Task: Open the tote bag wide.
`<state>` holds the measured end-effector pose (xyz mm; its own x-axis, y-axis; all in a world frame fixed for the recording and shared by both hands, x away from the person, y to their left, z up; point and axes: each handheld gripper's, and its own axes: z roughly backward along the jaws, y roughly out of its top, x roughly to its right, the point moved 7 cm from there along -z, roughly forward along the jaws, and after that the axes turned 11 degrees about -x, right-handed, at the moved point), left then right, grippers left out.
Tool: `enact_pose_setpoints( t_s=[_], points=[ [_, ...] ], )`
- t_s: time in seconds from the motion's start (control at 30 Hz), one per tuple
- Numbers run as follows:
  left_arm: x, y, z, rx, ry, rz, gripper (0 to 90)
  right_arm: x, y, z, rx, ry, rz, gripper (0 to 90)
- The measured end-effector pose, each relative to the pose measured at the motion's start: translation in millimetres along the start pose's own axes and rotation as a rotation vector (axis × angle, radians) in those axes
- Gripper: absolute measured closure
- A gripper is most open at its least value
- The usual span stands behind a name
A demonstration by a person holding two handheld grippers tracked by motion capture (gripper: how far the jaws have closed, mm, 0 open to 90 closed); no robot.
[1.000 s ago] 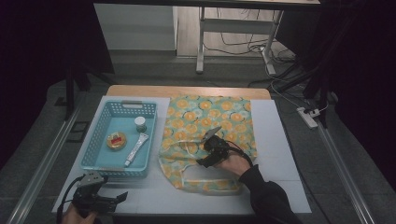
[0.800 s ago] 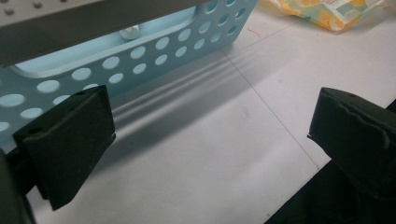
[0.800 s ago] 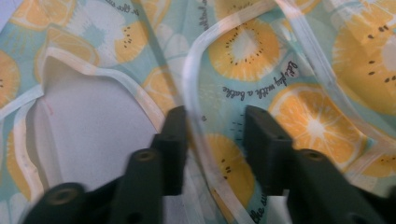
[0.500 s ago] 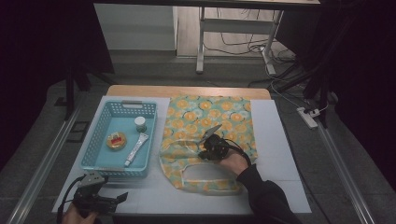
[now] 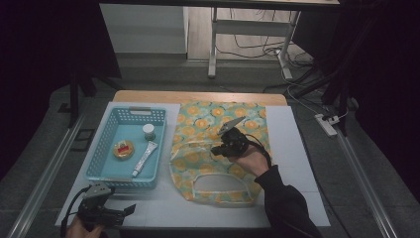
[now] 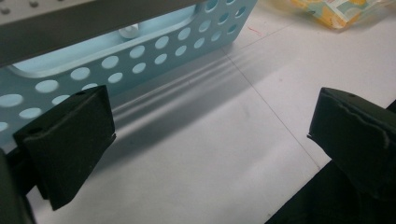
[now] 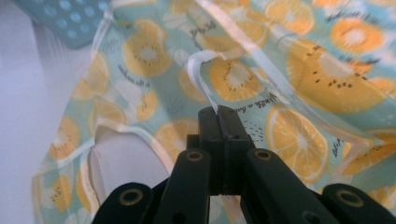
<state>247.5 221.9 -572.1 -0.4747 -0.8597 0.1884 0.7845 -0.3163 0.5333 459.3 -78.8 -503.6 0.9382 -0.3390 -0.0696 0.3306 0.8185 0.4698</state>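
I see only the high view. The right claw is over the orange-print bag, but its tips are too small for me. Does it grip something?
Observer: Yes. In the right gripper view the right claw is shut on the white strap of the bag.
Operator: And the left claw, is it open?
Observer: Open. In the left gripper view the left claw has its jaws wide apart, with bare white table between them.
Operator: Does it touch the basket?
Observer: No. The blue basket shows its holed wall beyond the jaws, apart from them.
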Motion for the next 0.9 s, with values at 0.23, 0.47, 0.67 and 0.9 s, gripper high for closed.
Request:
enact_pose_setpoints(
  t_s=[0.23, 0.47, 0.67, 0.9],
  points=[
    [-0.3, -0.1, 0.0, 0.000, -0.001, 0.002, 0.4, 6.3, 20.7, 24.7, 0.041, -0.011, -0.007, 90.0],
    [-0.6, -0.2, -0.1, -0.001, -0.003, 0.004, 0.3, 15.2, 30.3, 37.5, 0.051, -0.035, -0.013, 90.0],
    [-1.0, -0.1, -0.1, -0.001, -0.001, 0.008, 0.4, 19.1, 37.1, 41.0, 0.056, -0.044, -0.009, 90.0],
    [-1.3, -0.1, -0.1, 0.000, -0.004, 0.011, 0.3, 19.6, 43.2, 45.7, 0.081, -0.046, -0.007, 90.0]
  ],
)
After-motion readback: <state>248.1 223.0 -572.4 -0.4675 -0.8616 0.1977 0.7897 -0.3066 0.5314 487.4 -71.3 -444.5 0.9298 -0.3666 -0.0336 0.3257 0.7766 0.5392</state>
